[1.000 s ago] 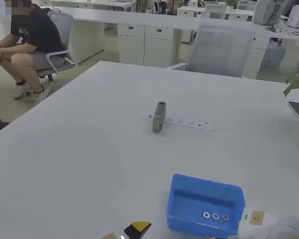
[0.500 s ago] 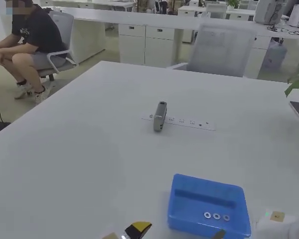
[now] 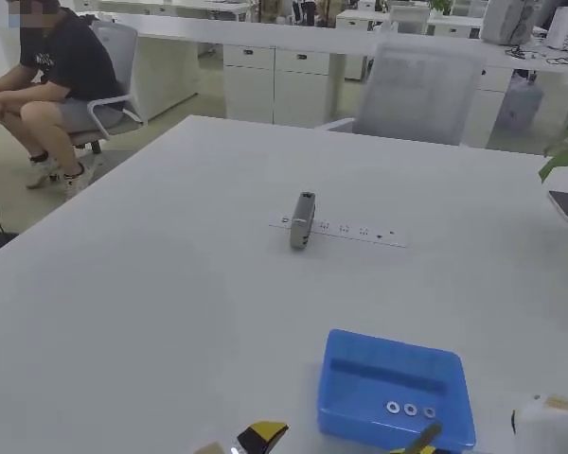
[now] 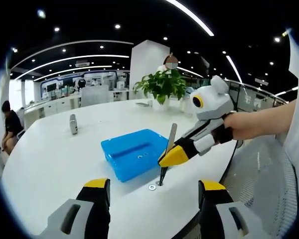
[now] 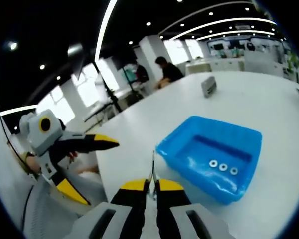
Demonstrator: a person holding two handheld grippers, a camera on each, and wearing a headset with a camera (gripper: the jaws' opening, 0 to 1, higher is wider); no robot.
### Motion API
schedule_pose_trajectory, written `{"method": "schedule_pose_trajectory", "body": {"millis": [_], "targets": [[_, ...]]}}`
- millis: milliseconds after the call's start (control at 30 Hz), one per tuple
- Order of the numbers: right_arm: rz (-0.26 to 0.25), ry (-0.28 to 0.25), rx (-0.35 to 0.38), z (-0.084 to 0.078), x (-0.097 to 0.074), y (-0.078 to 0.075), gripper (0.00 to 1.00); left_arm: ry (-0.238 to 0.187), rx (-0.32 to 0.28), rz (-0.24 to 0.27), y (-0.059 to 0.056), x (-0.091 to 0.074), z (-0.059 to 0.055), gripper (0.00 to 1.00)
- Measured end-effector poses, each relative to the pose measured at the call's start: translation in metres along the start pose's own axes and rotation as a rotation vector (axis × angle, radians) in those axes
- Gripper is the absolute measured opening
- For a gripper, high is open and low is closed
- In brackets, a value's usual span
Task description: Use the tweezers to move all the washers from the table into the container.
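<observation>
The right gripper (image 5: 150,185) is clamped on the tweezers (image 4: 168,149); the left gripper (image 4: 154,185) gapes wide, empty. The tweezers' tip has swung down onto a washer (image 4: 152,187) just outside the container (image 4: 124,169), where three washers (image 5: 222,166) already lie. A fourth pick looks next.

The head view's bottom edge is cutting off the left gripper (image 3: 258,438) and the right gripper (image 3: 549,423). The right gripper's jaws are hiding much of the tweezers (image 5: 152,167).

We find the desk (image 3: 170,284) smooth and matt white, and the container (image 3: 360,364) blue plastic with a soft sheen. The washers (image 3: 410,410) look like bright metal to us, the tweezers (image 4: 171,137) like dull grey metal.
</observation>
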State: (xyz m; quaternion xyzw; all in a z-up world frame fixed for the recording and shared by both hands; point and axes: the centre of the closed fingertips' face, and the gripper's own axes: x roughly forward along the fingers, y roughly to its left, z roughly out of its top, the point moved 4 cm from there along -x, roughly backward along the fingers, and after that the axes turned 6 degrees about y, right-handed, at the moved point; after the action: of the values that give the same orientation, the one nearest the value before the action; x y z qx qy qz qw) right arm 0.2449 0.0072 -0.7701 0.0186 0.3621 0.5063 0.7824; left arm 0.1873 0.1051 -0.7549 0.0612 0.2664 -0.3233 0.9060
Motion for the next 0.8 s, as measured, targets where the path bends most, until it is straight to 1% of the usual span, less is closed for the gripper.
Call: {"method": "schedule_pose_trajectory", "body": {"millis": [100, 200, 300, 500, 700, 800], "targets": [[-0.001, -0.014, -0.004, 0.009, -0.004, 0.0, 0.03, -0.001, 0.0, 0.0, 0.0, 0.0, 0.0, 0.73], [-0.004, -0.032, -0.013, 0.019, -0.008, -0.006, 0.03, -0.001, -0.002, 0.001, 0.0, -0.001, 0.0, 0.73], [-0.013, -0.036, -0.036, 0.027, -0.011, -0.01, 0.03, 0.0, 0.0, 0.0, 0.0, -0.001, 0.0, 0.72], [-0.022, -0.066, -0.053, 0.045, -0.016, -0.013, 0.03, -0.002, -0.003, 0.0, 0.0, -0.001, 0.0, 0.72], [-0.031, -0.085, -0.06, 0.057, -0.016, -0.016, 0.03, 0.0, -0.004, -0.002, 0.0, 0.0, 0.0, 0.72], [-0.033, -0.091, -0.059, 0.062, -0.016, -0.021, 0.03, 0.003, -0.004, -0.003, 0.0, 0.0, -0.001, 0.72]]}}
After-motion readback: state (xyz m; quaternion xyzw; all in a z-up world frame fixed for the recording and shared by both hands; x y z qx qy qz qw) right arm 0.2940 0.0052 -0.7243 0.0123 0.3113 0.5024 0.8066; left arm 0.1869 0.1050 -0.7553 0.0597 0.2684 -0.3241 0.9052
